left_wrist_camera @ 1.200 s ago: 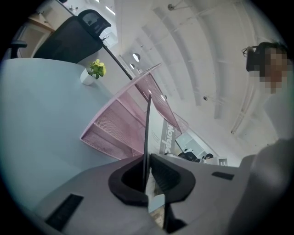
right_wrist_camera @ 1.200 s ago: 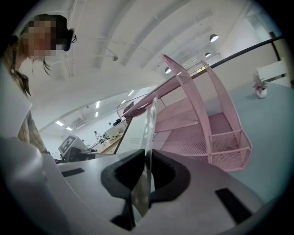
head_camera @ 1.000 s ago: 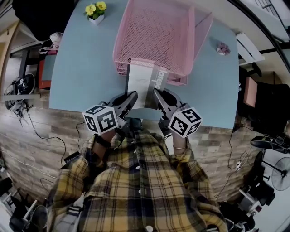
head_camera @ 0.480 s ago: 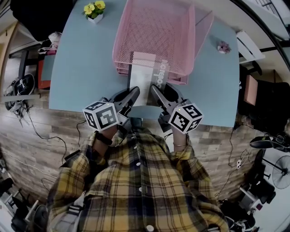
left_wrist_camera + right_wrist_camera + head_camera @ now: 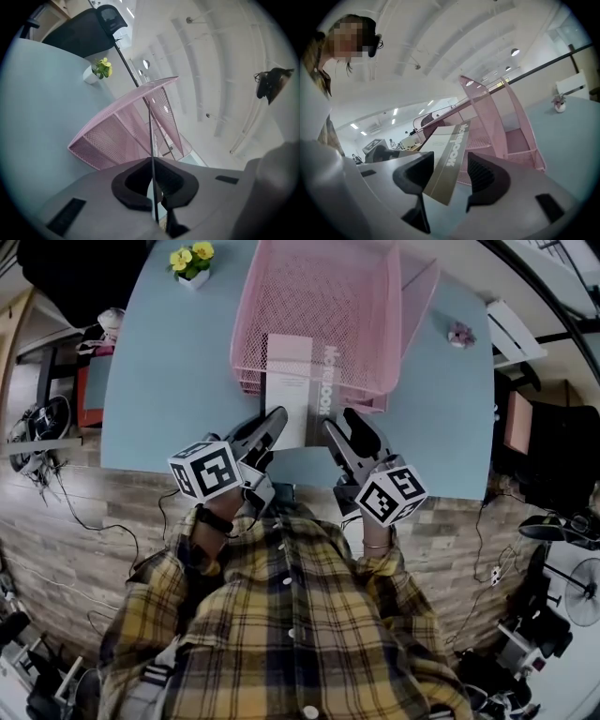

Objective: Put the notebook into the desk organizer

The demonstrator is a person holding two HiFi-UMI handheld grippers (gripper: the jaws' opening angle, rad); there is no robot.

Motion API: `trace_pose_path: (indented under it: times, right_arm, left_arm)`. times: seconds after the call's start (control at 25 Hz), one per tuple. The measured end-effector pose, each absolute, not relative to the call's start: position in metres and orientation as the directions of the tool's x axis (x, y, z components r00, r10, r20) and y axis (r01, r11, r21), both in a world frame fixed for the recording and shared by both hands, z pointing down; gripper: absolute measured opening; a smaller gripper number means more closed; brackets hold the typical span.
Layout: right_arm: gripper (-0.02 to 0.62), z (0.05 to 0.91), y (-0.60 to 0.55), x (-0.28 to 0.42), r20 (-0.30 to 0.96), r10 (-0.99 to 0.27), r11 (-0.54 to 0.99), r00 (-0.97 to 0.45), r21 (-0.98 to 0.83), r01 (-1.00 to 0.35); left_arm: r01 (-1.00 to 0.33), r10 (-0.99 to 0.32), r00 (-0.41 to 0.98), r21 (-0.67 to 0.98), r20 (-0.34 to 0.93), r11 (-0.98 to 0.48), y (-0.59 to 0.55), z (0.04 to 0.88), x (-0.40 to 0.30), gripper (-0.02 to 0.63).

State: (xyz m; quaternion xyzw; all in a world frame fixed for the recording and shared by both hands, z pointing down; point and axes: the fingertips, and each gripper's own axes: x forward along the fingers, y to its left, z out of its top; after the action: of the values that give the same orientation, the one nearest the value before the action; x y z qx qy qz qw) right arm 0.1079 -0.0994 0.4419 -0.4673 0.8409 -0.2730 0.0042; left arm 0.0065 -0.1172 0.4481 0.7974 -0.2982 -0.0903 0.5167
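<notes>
- Pinching the notebook (image 5: 291, 381) by its thin edge with the left gripper (image 5: 274, 421), jaws shut tight on it.
- Letting go with the right gripper (image 5: 341, 424): jaws just been opening wide, with the notebook between them but not squeezed.
- Sitting part way inside the pink desk organizer (image 5: 323, 287), near end poking out over the blue table (image 5: 169, 381).
- Pull the right gripper back first, without bumping the book.
- Push straight in, slow and flat, so no corner snags the mesh.
- Let go only once fully in.
</notes>
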Motion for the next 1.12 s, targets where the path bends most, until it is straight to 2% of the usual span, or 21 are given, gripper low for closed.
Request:
trace_pose_path:
  times: [0.48, 0.84, 1.12]
  right_arm:
    - [0.232, 0.443, -0.085, 0.102, 0.286, -0.768, 0.495, -0.572, -0.300, -0.815]
    - [0.310, 0.457, -0.083, 0.086, 0.345, -0.741, 0.565, -0.576, -0.141, -0.813]
    - [0.310, 0.463, -0.081, 0.078, 0.375, -0.738, 0.604, -0.561, -0.002, -0.797]
  left_arm:
    - [-0.327, -0.540, 0.829, 0.910, 0.146, -0.257, -0.136, 0.449, 0.012, 0.003]
    - [-0.294, -0.522, 0.842, 0.928, 0.137, -0.231, -0.140, 0.455, 0.014, 0.006]
    - [-0.295, -0.525, 0.838, 0.931, 0.145, -0.214, -0.140, 0.458, 0.013, 0.021]
